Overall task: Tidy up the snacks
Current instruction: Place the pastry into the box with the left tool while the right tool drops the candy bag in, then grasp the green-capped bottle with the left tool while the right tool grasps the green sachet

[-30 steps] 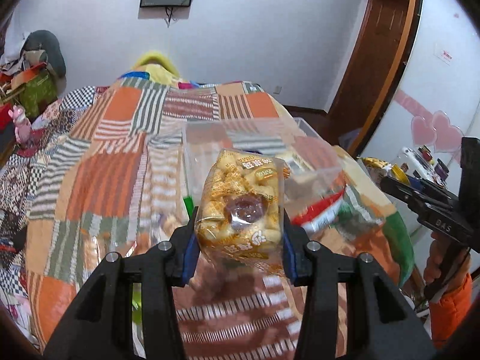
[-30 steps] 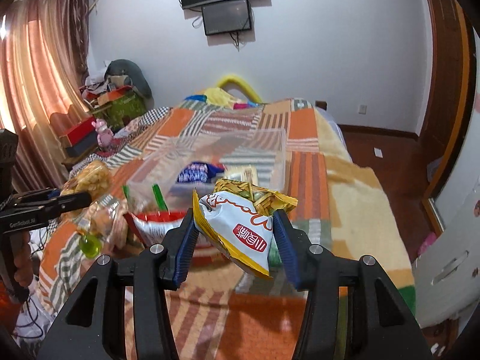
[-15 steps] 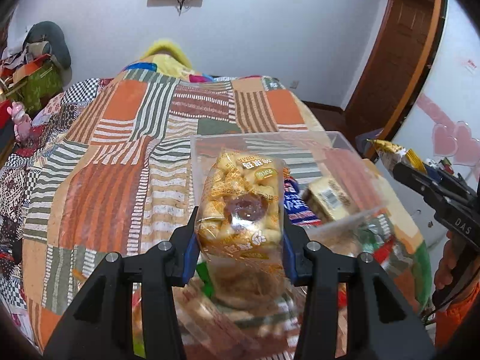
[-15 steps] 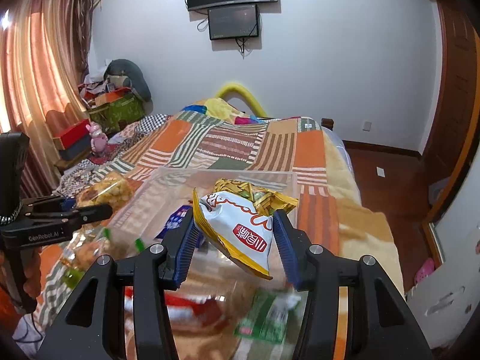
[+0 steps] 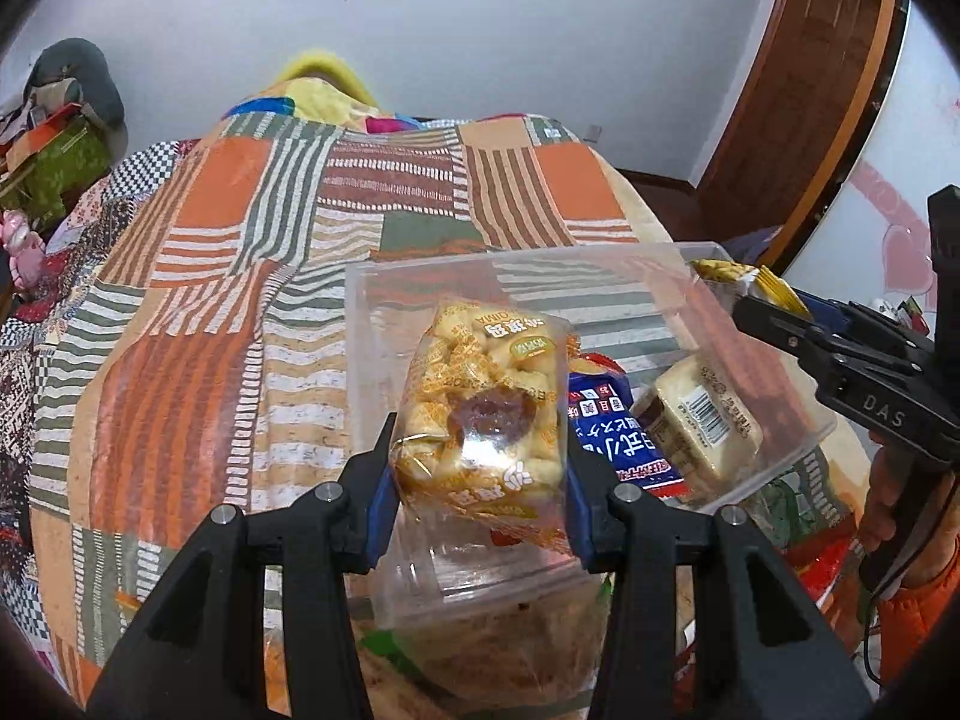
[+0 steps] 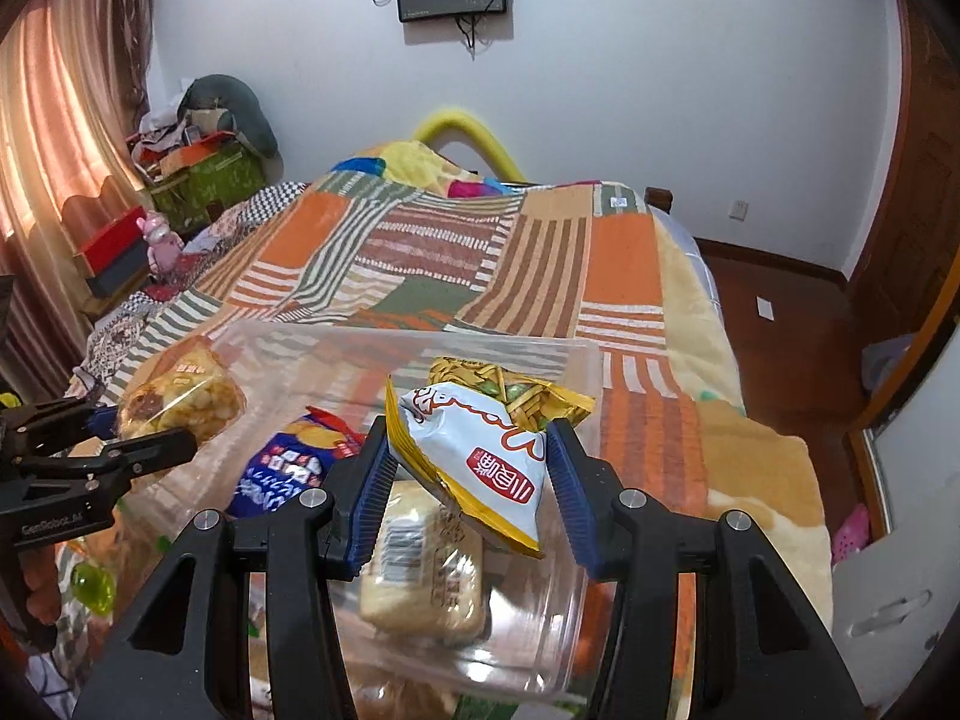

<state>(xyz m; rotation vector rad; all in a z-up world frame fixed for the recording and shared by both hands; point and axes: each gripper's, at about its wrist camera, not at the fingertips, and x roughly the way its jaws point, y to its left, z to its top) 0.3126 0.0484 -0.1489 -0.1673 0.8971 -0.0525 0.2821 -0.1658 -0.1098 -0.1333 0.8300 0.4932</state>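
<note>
My left gripper is shut on a clear bag of yellow puffed snacks and holds it over the near end of a clear plastic bin. My right gripper is shut on a white and yellow chip bag, held over the same bin. Inside the bin lie a blue snack packet and a pale wrapped pastry. The blue packet and the pastry also show in the right wrist view. The left gripper with its snack bag shows at left there.
The bin sits on a bed with an orange, green and brown patchwork blanket. More snack packets lie under and beside the bin near me. A wooden door stands at right; clutter and boxes stand at left by the curtain.
Both grippers have moved forward with their bags, from short of the bin to over it. The bin and its contents now lie right beneath them.
</note>
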